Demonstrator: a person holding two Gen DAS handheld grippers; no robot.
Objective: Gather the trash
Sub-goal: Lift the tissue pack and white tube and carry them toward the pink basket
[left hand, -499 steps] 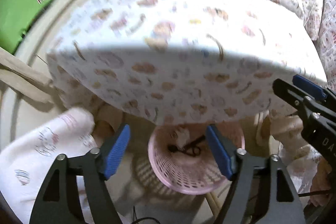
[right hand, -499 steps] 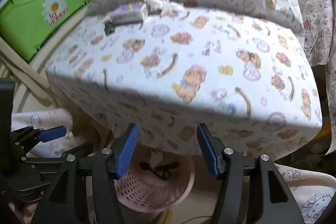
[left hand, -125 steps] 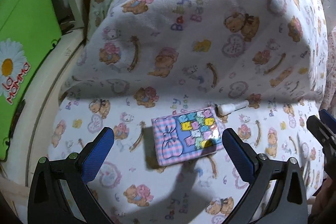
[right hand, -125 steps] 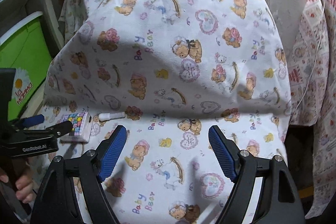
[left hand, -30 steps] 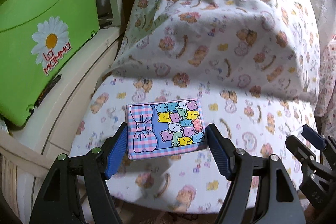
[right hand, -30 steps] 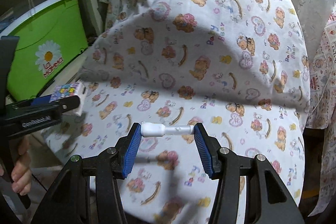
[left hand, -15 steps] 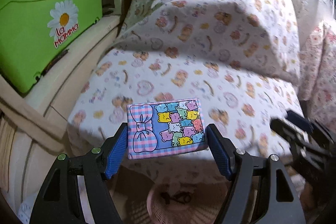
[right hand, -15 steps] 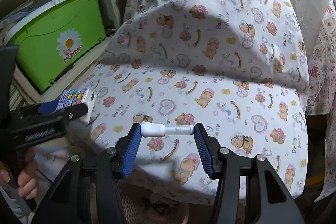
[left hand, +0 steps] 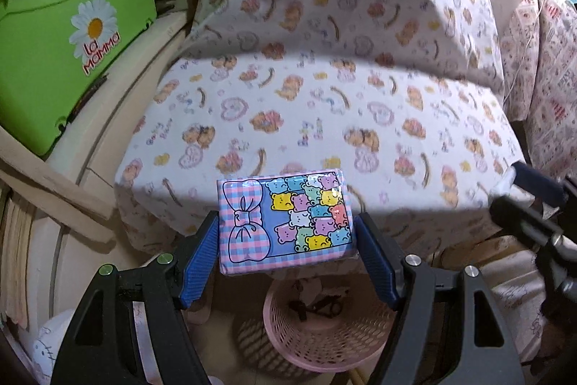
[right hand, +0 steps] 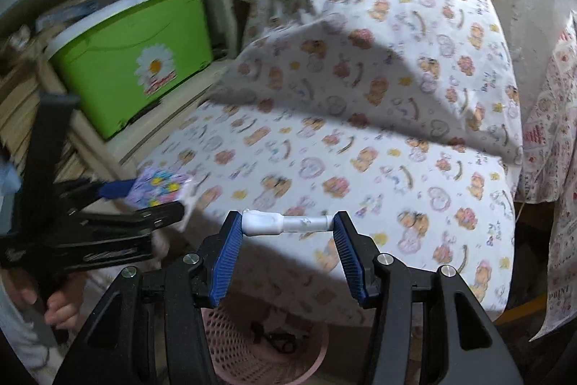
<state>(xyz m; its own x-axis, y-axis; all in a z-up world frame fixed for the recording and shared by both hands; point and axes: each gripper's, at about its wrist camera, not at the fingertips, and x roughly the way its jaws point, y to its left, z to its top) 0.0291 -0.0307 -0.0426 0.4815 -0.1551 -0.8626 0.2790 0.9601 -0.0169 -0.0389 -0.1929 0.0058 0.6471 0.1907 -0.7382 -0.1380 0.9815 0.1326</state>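
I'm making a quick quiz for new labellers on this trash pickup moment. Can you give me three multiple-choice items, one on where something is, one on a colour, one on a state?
1. Where is the pink basket?
A. on the bear-print sheet
B. on the floor below the sheet's near edge
C. on the shelf beside the tub

2. What colour is the storage tub with the daisy?
A. green
B. blue
C. red

3. What is the right gripper doing?
A. hanging open with nothing in it
B. shut on the tissue pack
C. shut on a small white tube

Answers:
1 B: it shows low in both views, under the bear-print sheet.
2 A: its walls are bright green under a white rim.
3 C: the white tube spans both blue pads, while the left gripper holds the tissue pack.
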